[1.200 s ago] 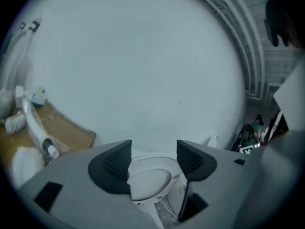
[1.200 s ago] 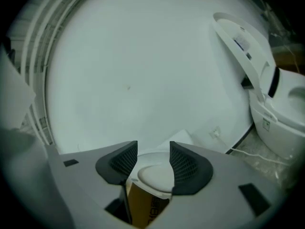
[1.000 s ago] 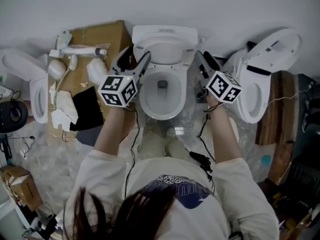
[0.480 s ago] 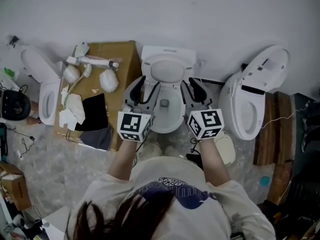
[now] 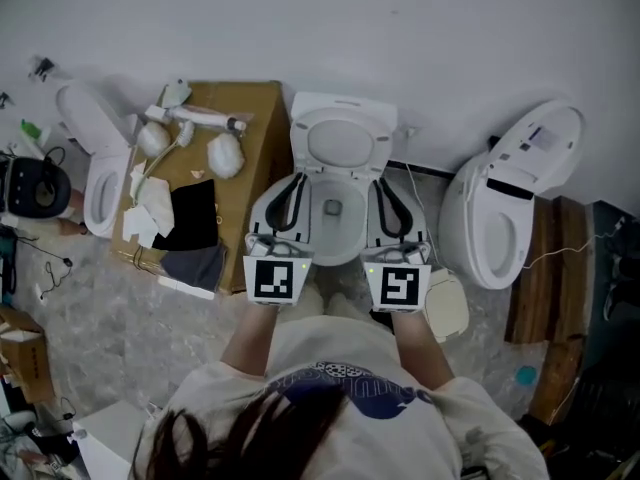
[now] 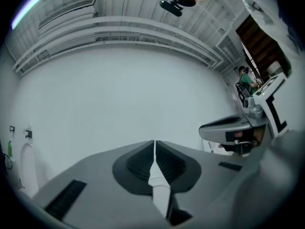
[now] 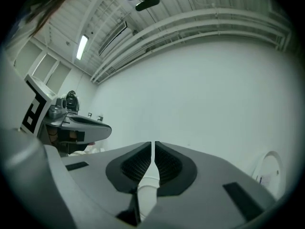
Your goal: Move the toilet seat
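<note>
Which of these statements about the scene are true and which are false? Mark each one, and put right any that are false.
1. The bowl of the middle toilet is uncovered. True: the middle toilet shows its open bowl from above.
2. The cardboard sheet lies on the person's right of that toilet. False: the cardboard sheet lies on the person's left of it, with a black cloth on it.
3. The left gripper's jaws stand wide apart. False: the left gripper has its jaws together.
4. A second toilet stands on the person's right of the middle one. True: the second toilet stands there with its lid up.
</note>
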The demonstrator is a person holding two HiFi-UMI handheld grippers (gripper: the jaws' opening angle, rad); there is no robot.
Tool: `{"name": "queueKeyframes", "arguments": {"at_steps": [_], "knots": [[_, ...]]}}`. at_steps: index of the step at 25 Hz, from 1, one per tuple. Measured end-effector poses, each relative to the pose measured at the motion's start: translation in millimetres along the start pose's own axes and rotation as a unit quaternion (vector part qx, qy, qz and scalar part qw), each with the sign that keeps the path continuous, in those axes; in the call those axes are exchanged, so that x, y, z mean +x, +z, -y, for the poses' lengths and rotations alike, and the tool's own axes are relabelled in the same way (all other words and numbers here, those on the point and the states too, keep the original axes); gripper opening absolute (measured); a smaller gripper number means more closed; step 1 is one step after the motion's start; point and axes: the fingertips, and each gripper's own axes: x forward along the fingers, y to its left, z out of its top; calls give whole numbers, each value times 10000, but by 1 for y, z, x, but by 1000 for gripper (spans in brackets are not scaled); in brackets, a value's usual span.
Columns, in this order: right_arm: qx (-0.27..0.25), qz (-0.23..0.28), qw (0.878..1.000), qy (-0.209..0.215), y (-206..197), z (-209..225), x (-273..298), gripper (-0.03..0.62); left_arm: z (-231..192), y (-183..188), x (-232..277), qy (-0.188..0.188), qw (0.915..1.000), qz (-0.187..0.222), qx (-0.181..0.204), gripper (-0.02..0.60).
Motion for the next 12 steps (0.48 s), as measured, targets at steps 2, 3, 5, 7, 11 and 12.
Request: {"name": "queueKeyframes", "arguments": {"at_steps": [2,3,5,7,11,12], "knots": [[-88,58,9999,-94,0,0,-8,24,4,-3,-7,88,10000,-14,45,3],[-57,60,9999,-142,-1,1,-11,18,5,-4,-10,152,9999,-7,22,0],[60,51,9997,-238,-3,3,-17,9,7,-4,-15,289,9996,21,-72,0],[209,62,9991,-350,-3,3,-20,9,9,-4,-21,316,9995,-9,44,0],[454,89,9975,-543,0,-4,-25,9,6,-3,-29,395,9991,-20,-124,-2],[486,88,9972,-567,1,-7,-26,9,4,-3,-31,406,9988,7,-267,-2]]}}
